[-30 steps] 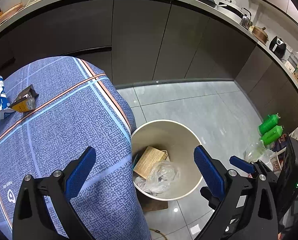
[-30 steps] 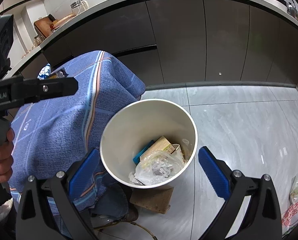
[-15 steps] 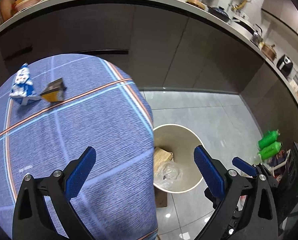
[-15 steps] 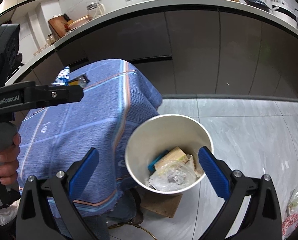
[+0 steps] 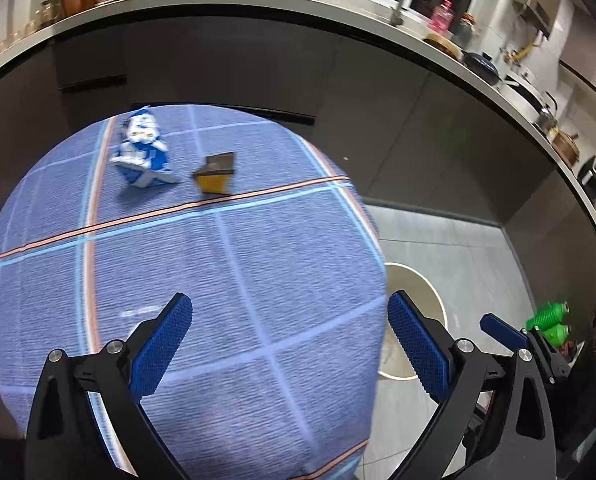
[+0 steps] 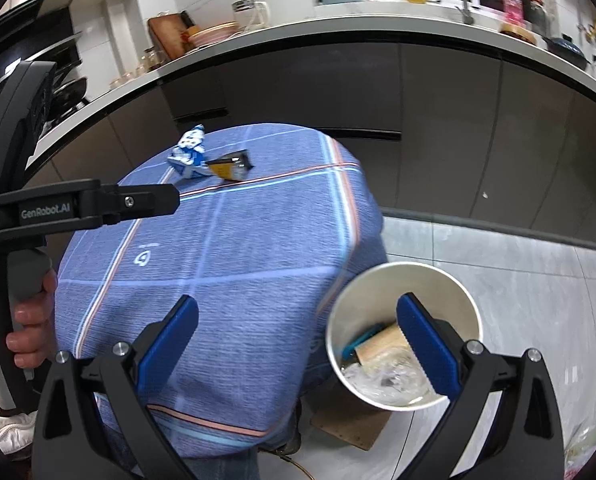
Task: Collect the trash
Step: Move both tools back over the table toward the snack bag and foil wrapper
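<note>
A crumpled blue and white wrapper (image 5: 141, 148) (image 6: 189, 153) and a small brown and yellow carton (image 5: 215, 173) (image 6: 230, 166) lie side by side at the far end of the table under the blue checked cloth (image 5: 217, 280) (image 6: 233, 248). A cream waste bin (image 6: 402, 292) (image 5: 418, 284) stands on the floor at the table's right; it holds a cardboard piece, clear plastic and a blue item. My left gripper (image 5: 289, 344) hangs open and empty over the near part of the cloth. My right gripper (image 6: 298, 344) is open and empty, between the cloth's edge and the bin.
Dark cabinets under a long white counter (image 5: 338, 8) with kitchenware curve behind the table. Green bottles (image 5: 550, 320) stand on the grey tiled floor at the right. A cardboard piece (image 6: 350, 420) lies under the bin. A hand (image 6: 29, 320) grips the left tool's handle.
Both grippers have swung left and up, away from the bin toward the table. The wrapper and carton now sit nearer the middle of the views. Both stay open.
</note>
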`<state>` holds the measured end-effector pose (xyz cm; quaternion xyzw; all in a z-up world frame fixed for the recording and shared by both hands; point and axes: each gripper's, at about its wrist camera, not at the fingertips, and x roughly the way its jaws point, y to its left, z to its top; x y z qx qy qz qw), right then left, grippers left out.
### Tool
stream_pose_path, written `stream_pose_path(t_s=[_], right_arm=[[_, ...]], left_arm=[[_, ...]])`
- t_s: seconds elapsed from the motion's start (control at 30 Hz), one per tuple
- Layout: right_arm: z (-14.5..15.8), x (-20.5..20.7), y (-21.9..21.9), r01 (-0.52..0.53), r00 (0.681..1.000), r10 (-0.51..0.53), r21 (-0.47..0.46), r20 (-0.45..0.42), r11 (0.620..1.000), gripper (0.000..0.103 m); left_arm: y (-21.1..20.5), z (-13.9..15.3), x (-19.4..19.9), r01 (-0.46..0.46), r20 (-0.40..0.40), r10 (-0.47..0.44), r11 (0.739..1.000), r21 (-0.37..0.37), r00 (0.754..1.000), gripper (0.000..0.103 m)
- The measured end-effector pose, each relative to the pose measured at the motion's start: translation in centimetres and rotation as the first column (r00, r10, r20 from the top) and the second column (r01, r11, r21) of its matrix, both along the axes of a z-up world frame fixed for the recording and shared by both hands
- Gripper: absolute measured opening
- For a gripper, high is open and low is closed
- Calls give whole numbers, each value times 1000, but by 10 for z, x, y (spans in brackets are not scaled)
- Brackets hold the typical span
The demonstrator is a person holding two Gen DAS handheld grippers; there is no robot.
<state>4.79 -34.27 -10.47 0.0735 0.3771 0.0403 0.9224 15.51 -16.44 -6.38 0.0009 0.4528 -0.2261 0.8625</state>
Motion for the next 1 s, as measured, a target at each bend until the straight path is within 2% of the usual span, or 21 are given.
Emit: stream_pose_path(t_s=[0.27,0.5,0.73,1.0], right_arm=[[11,23,45,-106,994,106,-35,8,994,100],[17,62,74,-144,990,144,-40,5,989,100],[18,115,82,-160,987,161,72,-1,984,100],[0,173,98,-148,987,148,1,-70,989,100]], left_arm=[[63,-3,17,-99,8,99,995,17,995,94],[121,-3,40,-204,-19,204,978,-38,979,94],[136,0,67,-214,6,214,977,-22,977,94],[128,-6,113,-195,22,194,980,28,981,94]])
